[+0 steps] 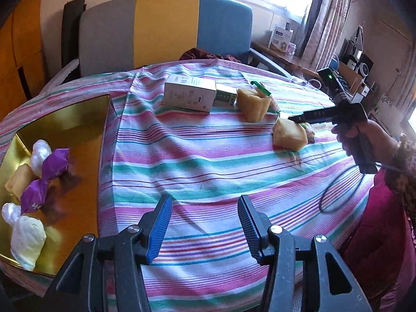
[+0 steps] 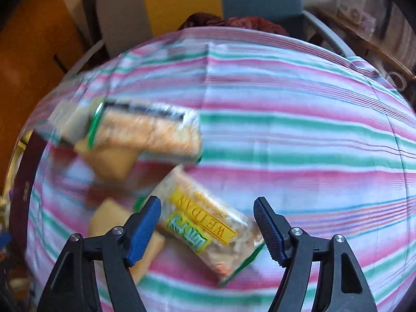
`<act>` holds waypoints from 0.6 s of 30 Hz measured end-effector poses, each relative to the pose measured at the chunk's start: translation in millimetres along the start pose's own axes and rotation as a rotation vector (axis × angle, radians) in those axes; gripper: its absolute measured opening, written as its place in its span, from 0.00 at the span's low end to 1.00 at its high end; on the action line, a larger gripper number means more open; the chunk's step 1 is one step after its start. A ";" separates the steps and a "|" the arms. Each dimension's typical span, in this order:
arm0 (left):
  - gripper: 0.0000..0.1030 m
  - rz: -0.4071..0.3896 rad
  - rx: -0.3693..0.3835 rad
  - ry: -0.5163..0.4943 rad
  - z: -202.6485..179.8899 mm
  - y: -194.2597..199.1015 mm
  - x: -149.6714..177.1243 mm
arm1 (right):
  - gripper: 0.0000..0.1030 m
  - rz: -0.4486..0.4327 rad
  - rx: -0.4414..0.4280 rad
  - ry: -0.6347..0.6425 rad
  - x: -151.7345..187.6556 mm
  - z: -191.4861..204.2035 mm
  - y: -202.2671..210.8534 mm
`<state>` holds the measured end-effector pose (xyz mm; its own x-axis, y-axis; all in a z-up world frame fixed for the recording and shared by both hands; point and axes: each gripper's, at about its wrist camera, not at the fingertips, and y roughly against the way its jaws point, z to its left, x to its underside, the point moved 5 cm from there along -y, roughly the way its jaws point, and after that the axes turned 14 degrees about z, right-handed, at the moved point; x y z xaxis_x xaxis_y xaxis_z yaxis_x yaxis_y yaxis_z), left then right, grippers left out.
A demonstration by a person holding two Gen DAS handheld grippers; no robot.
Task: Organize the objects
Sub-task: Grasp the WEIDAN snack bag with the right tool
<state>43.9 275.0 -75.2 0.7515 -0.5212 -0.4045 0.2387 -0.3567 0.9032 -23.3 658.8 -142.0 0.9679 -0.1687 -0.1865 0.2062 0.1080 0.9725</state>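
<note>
Right wrist view: right gripper fingers are standing apart around a snack packet, not pressing it. Left gripper fingers are hovering parted, empty, over the striped surface.

Between the right gripper's ribbed blue rubbery pads lies a snack packet in glossy clear plastic film, on soft matt striped cloth. Left of the left gripper's matt black plastic fingers, a mirror-smooth gold tray holds candies in shiny purple foil and pearly white wrap. Beyond the fingertips stands a matt white cardboard box.
</note>
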 end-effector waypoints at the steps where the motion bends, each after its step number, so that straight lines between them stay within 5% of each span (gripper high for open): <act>1: 0.52 0.002 0.004 -0.002 -1.4 -0.9 -0.2 | 0.66 -0.003 0.009 -0.001 2.1 1.1 1.0; 13: 0.52 0.019 0.021 -0.060 -26.2 -8.5 -7.3 | 0.58 0.019 -0.012 -0.238 -2.4 -12.7 -3.9; 18: 0.52 0.017 0.019 -0.071 -33.3 -11.9 -13.4 | 0.46 0.043 0.065 -0.269 8.6 -24.8 -0.6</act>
<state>51.5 312.0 -75.7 0.7098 -0.5803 -0.3992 0.2146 -0.3616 0.9073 -11.5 681.6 -147.6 0.9008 -0.4202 -0.1097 0.1479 0.0593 0.9872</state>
